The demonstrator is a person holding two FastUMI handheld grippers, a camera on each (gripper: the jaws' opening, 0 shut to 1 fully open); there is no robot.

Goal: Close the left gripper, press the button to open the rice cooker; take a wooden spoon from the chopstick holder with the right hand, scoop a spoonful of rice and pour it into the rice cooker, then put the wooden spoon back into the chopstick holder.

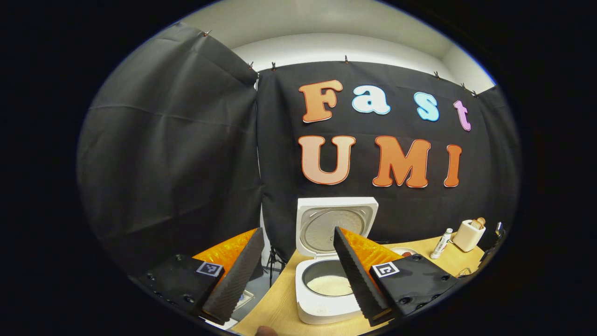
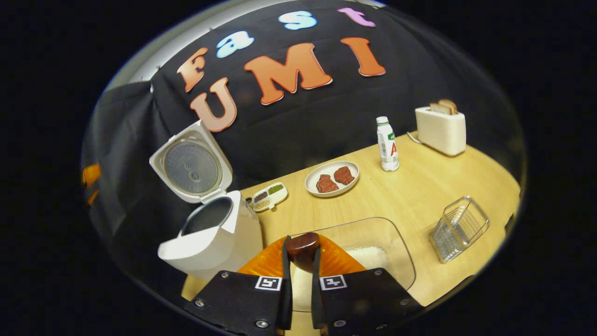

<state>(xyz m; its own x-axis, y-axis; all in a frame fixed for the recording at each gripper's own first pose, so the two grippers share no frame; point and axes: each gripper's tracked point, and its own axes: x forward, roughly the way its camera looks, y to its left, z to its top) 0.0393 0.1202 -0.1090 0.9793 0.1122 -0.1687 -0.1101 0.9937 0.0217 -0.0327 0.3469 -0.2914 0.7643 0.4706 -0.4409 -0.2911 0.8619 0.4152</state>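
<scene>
The white rice cooker [image 1: 326,305] stands open with its lid [image 1: 336,219] upright and white rice [image 1: 330,284] in the pot. My left gripper [image 1: 297,231] hovers over it, fingers wide apart and holding nothing. In the right gripper view the open cooker [image 2: 210,238] is at the left. My right gripper [image 2: 302,242] is shut on the dark brown wooden spoon [image 2: 303,248], seen end-on between the fingers. Under it lies a clear container [image 2: 396,247] with a patch of rice [image 2: 371,255].
On the wooden table [image 2: 419,186] are a plate with two pieces of meat [image 2: 332,178], a small divided dish [image 2: 269,195], a white bottle [image 2: 387,144], a toaster with bread [image 2: 440,123] and a wire basket [image 2: 459,228] at the right. The table's edge lies just left of the cooker.
</scene>
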